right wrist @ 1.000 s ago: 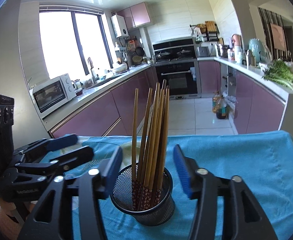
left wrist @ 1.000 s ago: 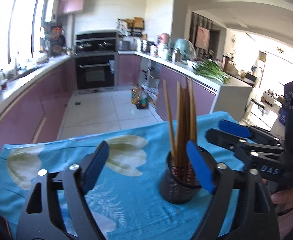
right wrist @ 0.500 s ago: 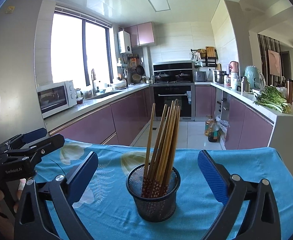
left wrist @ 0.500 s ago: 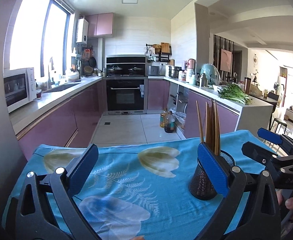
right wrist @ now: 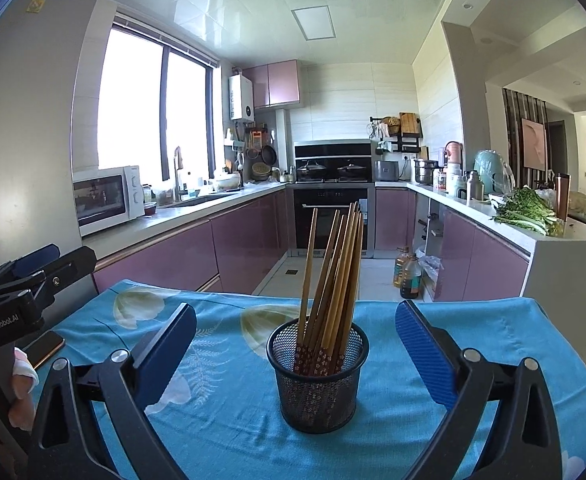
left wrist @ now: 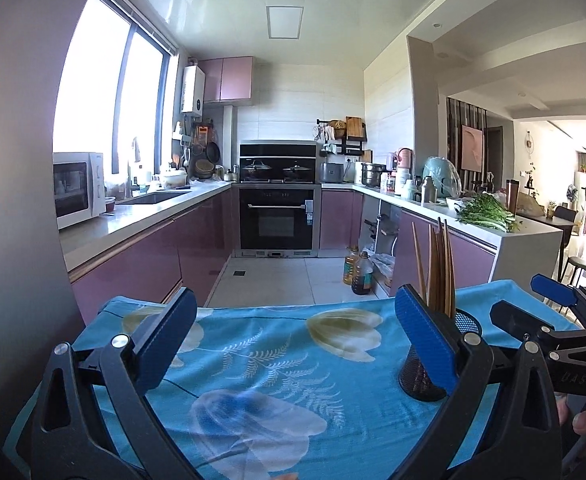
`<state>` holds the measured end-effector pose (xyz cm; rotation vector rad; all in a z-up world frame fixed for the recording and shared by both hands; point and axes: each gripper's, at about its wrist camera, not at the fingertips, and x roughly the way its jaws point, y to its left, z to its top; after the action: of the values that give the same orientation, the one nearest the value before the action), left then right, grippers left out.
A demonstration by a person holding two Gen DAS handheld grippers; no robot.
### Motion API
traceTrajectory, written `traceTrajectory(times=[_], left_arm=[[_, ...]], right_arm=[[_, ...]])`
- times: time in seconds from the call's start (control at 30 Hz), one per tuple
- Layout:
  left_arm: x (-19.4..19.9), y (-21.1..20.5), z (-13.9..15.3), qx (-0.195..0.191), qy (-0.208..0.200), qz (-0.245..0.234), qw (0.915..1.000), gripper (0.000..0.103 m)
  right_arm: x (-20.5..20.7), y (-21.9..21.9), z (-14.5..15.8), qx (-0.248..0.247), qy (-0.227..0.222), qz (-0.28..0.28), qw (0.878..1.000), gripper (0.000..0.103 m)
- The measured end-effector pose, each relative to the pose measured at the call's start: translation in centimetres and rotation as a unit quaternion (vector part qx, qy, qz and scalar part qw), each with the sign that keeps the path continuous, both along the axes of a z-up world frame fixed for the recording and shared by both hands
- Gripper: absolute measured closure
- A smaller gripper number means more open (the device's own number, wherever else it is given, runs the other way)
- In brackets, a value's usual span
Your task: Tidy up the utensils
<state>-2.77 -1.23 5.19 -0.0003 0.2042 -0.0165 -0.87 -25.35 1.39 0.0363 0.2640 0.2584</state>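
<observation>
The wooden chopsticks (right wrist: 333, 280) stand nearly upright in the black mesh holder (right wrist: 318, 376) on the blue floral tablecloth (right wrist: 229, 420), tips up and leaning slightly right. The right gripper (right wrist: 296, 354) has just been opening — its jaws stand wide either side of the holder, touching nothing. The left gripper (left wrist: 293, 340) is likewise spread wide and empty, the holder beyond its right finger.

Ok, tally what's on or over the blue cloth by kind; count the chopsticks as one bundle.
Mesh cup: 1
Chopstick bundle: 1, in the cup
Phone: 1
Claw: 2, left claw and right claw, jaws just been opening; left's gap bare, cup framed untouched by right's
Total: 5
</observation>
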Motion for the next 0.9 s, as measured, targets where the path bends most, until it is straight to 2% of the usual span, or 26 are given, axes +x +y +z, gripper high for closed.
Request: traceTrajectory(times=[0.9], left_arm=[[-1.2,-0.1,-0.4,0.008,-0.005,0.015,0.9998,0.006]], right_arm=[[-1.3,0.5,0.2,-0.003,-0.019,-0.026,0.999,0.007]])
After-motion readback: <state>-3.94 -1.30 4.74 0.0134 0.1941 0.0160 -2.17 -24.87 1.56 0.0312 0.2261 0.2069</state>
